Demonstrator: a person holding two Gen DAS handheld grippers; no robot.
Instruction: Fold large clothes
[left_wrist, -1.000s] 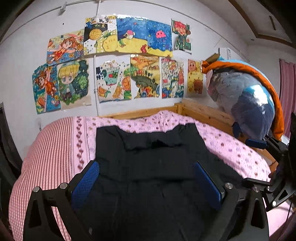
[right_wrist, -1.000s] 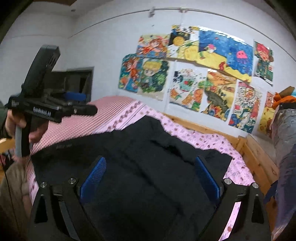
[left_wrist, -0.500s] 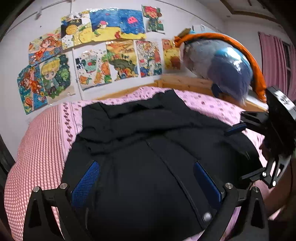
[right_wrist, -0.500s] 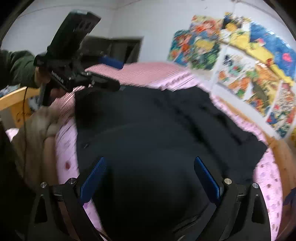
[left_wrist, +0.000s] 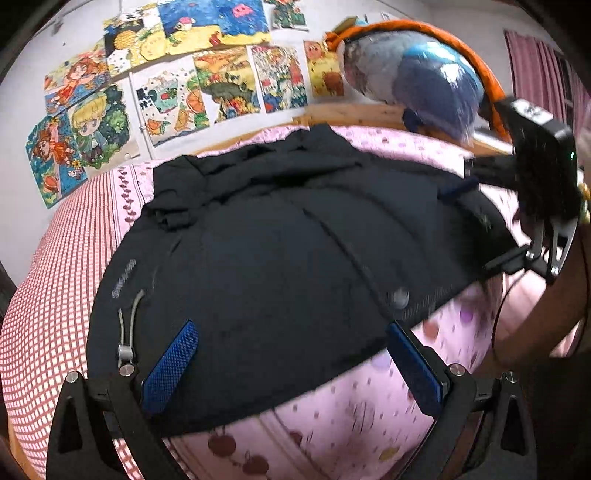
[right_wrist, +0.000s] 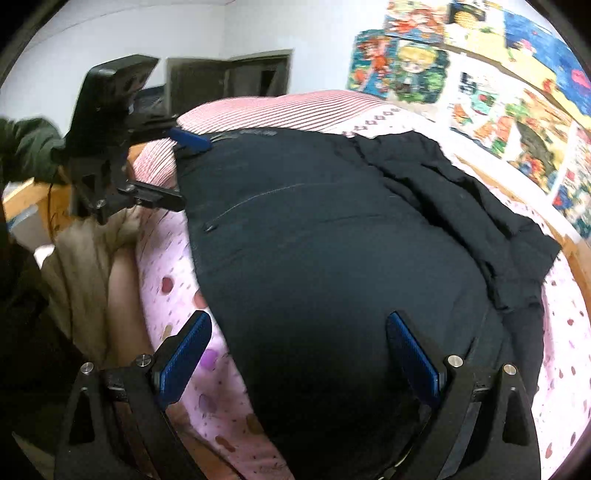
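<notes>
A large black jacket (left_wrist: 288, 240) lies spread on the bed, hem towards me, with a grey drawcord toggle (left_wrist: 125, 350) at its left corner. My left gripper (left_wrist: 291, 363) hovers open over the hem's left part, its blue pads (left_wrist: 170, 369) wide apart with nothing between them. The right wrist view shows the same jacket (right_wrist: 332, 240) from its right side. My right gripper (right_wrist: 299, 360) is open too, above the right hem corner. Each gripper shows in the other's view, the right gripper (left_wrist: 476, 227) at the jacket's right edge and the left gripper (right_wrist: 184, 171) at its left edge.
The bed has a pink spotted sheet (left_wrist: 332, 424) and a red checked cover (left_wrist: 48, 295). A wooden frame (left_wrist: 369, 110) runs along the wall of drawings (left_wrist: 184, 74). A blue and orange bedding bundle (left_wrist: 417, 74) sits far right. A person's green sleeve (right_wrist: 26, 151) holds the left gripper.
Both grippers have drawn back and tilted down towards the jacket's near hem. The bed's front edge has come into view. Both stay open.
</notes>
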